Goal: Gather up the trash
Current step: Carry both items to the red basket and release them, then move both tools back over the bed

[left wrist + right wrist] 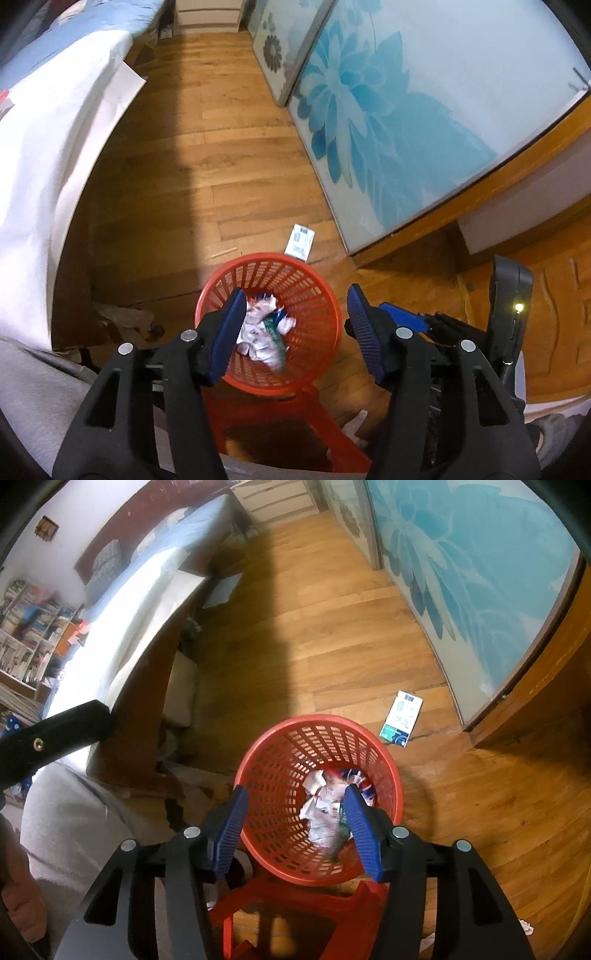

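A red mesh basket stands on the wooden floor and holds crumpled white paper and wrappers. My left gripper is open and empty above the basket's mouth. In the right wrist view the basket holds the same trash, and my right gripper is open and empty above it. A white and blue carton lies flat on the floor just beyond the basket, also in the right wrist view. A small stick lies on the floor to the basket's left.
A red plastic stool stands just in front of the basket. A bed with white sheets runs along the left. Sliding doors with a blue flower print and a wooden frame line the right. The right gripper shows in the left wrist view.
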